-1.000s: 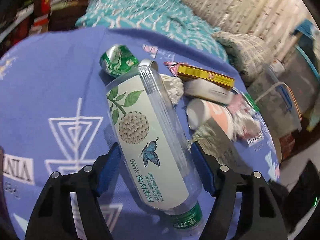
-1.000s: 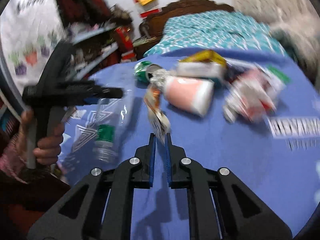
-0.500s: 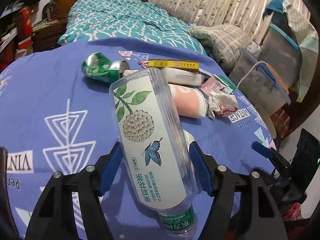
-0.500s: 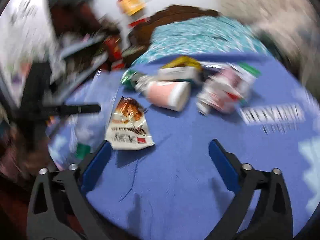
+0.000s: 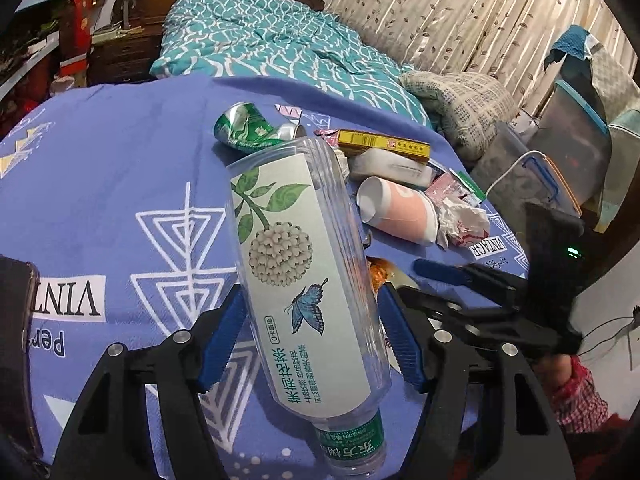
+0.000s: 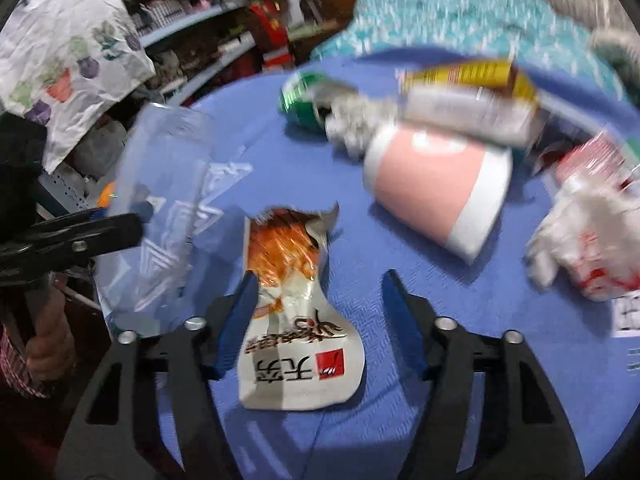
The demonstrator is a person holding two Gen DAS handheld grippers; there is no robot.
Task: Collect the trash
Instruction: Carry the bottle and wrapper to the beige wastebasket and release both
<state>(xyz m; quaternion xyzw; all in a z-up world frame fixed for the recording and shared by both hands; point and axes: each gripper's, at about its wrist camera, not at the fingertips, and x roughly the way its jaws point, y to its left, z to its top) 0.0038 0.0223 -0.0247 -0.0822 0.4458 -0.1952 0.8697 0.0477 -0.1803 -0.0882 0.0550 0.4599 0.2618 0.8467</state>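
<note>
My left gripper [image 5: 310,332] is shut on a clear plastic bottle [image 5: 298,276] with a green-and-white label, cap toward the camera, held above the blue tablecloth [image 5: 100,184]. My right gripper [image 6: 316,312] is open over an orange-and-white snack wrapper [image 6: 296,320] that lies flat between its fingers on the cloth. The bottle also shows in the right wrist view [image 6: 160,208]. Behind lie a pink paper cup [image 6: 436,188], a crushed green can [image 5: 244,128], a yellow box [image 5: 384,144] and crumpled paper [image 5: 464,220].
The round table's edge runs close below both grippers. A teal bed [image 5: 280,48] stands behind the table, grey storage bins [image 5: 560,168] at the right, cluttered shelves [image 6: 208,40] at the left. The right gripper shows in the left wrist view [image 5: 480,292].
My right gripper has opened and let go of the snack wrapper, which now lies flat on the cloth. My left gripper has kept hold of the bottle and drawn back a little.
</note>
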